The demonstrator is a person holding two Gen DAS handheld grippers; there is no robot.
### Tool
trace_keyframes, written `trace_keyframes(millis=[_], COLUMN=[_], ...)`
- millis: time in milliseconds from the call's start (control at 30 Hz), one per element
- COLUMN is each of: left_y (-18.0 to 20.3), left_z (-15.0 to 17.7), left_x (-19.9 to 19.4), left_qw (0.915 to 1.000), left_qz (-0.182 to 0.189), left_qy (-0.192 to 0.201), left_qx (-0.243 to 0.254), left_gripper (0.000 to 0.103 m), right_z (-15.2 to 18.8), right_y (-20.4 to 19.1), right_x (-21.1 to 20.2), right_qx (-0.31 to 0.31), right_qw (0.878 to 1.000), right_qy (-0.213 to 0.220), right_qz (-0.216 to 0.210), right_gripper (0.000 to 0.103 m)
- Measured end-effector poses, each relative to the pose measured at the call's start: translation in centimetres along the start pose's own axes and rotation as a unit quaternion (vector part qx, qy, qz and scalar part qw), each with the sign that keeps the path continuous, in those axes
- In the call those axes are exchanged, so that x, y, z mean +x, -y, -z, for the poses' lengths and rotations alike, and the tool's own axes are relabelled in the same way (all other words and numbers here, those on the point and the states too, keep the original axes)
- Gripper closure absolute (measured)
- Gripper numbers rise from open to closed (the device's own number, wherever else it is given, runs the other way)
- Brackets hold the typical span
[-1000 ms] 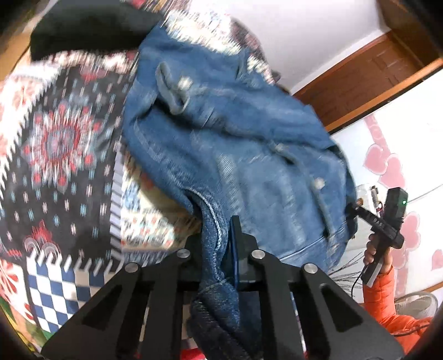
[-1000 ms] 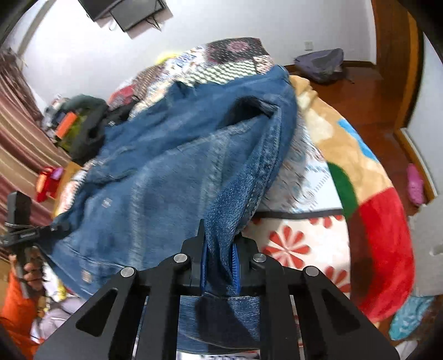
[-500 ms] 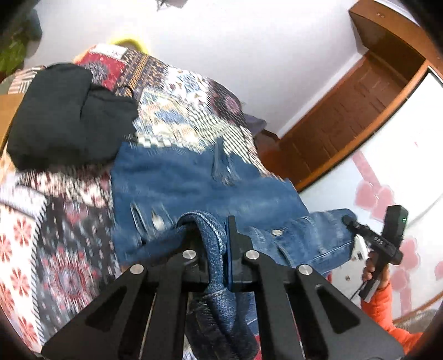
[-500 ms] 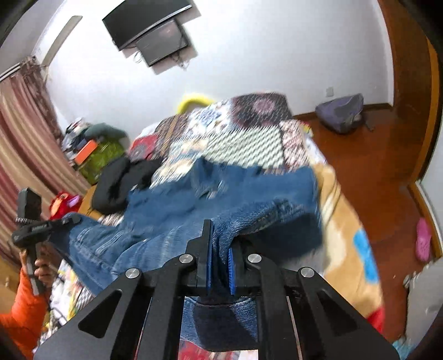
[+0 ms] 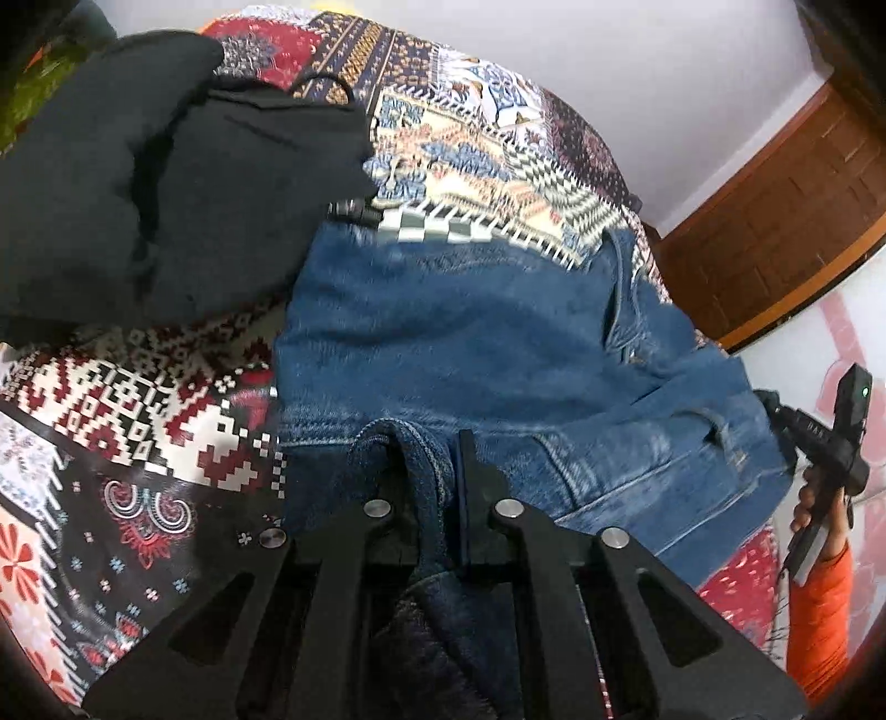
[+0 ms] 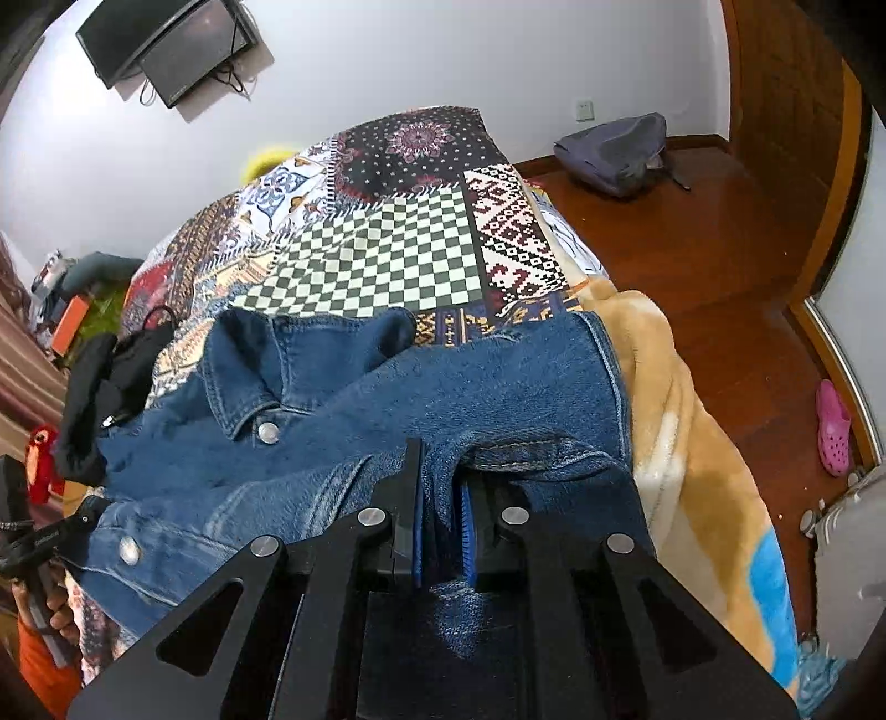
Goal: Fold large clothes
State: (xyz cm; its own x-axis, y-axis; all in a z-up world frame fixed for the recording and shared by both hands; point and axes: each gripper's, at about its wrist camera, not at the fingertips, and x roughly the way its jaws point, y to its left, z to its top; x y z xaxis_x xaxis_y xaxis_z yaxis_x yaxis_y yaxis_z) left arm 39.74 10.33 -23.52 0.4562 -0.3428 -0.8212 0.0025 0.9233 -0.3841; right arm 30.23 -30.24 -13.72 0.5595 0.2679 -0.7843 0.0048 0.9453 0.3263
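Note:
A blue denim jacket (image 5: 470,332) lies spread on the patchwork bedspread (image 5: 470,138). In the right wrist view its collar and metal buttons show on the jacket (image 6: 387,399). My left gripper (image 5: 426,459) pinches a thick denim fold; its jaws are opening slightly with the cloth still pressed between them. My right gripper (image 6: 440,476) is shut on another denim fold, squeezed between its blue pads. A hand in an orange sleeve (image 5: 819,609) shows at the jacket's far right edge.
A black garment (image 5: 138,166) lies on the bed left of the jacket. A tan fleece blanket (image 6: 692,443) hangs off the bed's right side above the wooden floor (image 6: 720,221). A grey backpack (image 6: 614,149) and a pink shoe (image 6: 833,435) lie on the floor. A television (image 6: 166,44) hangs on the wall.
Both grippers carried the jacket forward over the bed and a little down. The jacket hung bunched before; now it lies spread flat on the bedspread.

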Motion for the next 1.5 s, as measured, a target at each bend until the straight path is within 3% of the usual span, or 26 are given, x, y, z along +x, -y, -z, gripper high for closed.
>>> trace_keyframes(millis=[167, 333, 400, 500, 600, 800, 1100, 1333, 1500], left_y=[0.2, 2.3, 3.2, 4.2, 5.4, 8.6, 11.8, 10.3, 8.8], left_z=[0.1, 0.7, 1.5, 2.4, 3.5, 6.3, 9.8, 10.7, 11.9], left_x=[-0.5, -2.8, -4.0, -5.6, -7.4, -9.2, -9.7, -11.6, -10.9], left_qw=[0.9999, 0.9985, 0.9970, 0.9949, 0.9938, 0.9872, 0.9743, 0.9797, 0.9810], left_qz=[0.008, -0.025, -0.041, -0.055, -0.045, -0.056, -0.089, -0.081, -0.092], left_qy=[-0.005, -0.003, -0.001, 0.013, 0.030, 0.044, 0.061, 0.071, 0.044], left_qx=[0.005, 0.048, 0.066, 0.083, 0.098, 0.143, 0.198, 0.169, 0.165], left_gripper=[0.094, 0.091, 0.085, 0.059, 0.055, 0.053, 0.051, 0.051, 0.050], right_z=[0.0, 0.2, 0.8, 2.1, 3.4, 5.8, 9.1, 10.4, 10.3], right_y=[-0.3, -2.0, -2.9, -4.3, -5.3, -6.8, -9.1, -10.2, -11.3], right_x=[-1.1, -2.5, -3.4, -5.6, -7.5, -8.9, -7.2, -5.5, -4.4], right_qx=[-0.009, -0.053, -0.077, -0.118, -0.139, -0.148, -0.182, -0.194, -0.209], right_qw=[1.000, 0.998, 0.996, 0.990, 0.988, 0.988, 0.983, 0.979, 0.975], right_qy=[-0.017, -0.012, -0.011, 0.013, 0.025, 0.011, -0.033, -0.064, -0.070], right_qz=[0.009, 0.037, 0.055, 0.070, 0.061, 0.032, 0.017, 0.002, -0.002], right_gripper=[0.090, 0.084, 0.073, 0.061, 0.058, 0.058, 0.058, 0.058, 0.058])
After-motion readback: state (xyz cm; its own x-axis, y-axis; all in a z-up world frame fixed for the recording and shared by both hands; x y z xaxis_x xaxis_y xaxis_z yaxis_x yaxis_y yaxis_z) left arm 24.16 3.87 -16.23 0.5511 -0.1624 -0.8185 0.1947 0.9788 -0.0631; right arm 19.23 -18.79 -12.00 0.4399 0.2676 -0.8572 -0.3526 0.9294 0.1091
